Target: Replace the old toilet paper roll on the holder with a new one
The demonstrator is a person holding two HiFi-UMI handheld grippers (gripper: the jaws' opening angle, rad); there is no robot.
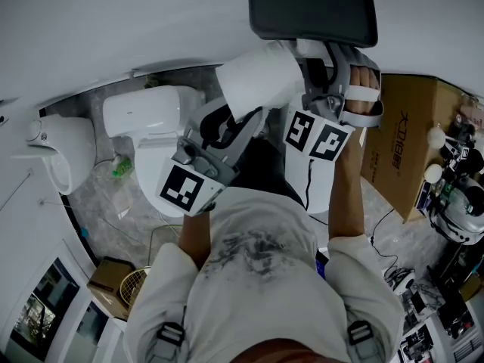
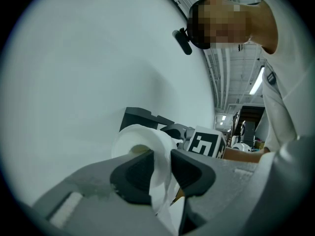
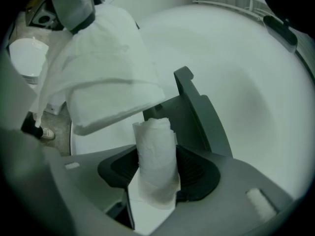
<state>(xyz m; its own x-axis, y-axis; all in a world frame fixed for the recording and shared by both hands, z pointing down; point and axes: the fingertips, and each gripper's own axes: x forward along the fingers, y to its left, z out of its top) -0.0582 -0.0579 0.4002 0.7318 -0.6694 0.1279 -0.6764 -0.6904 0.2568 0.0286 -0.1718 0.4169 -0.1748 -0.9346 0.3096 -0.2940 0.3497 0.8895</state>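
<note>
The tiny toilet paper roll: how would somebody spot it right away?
Find the dark grey holder on the white wall. Just in front of it, the right gripper holds a small roll upright in its jaws. Unlike the fat roll beside it, it is skinny and nearly used up.

A white T-shirt point(image 1: 261, 286) with dark chest print, grey shoulder straps point(image 1: 169, 339).

new roll point(image 1: 257, 78): full, white, near holder point(image 1: 314, 10) | old roll point(image 3: 156, 156): thin, upright
</note>
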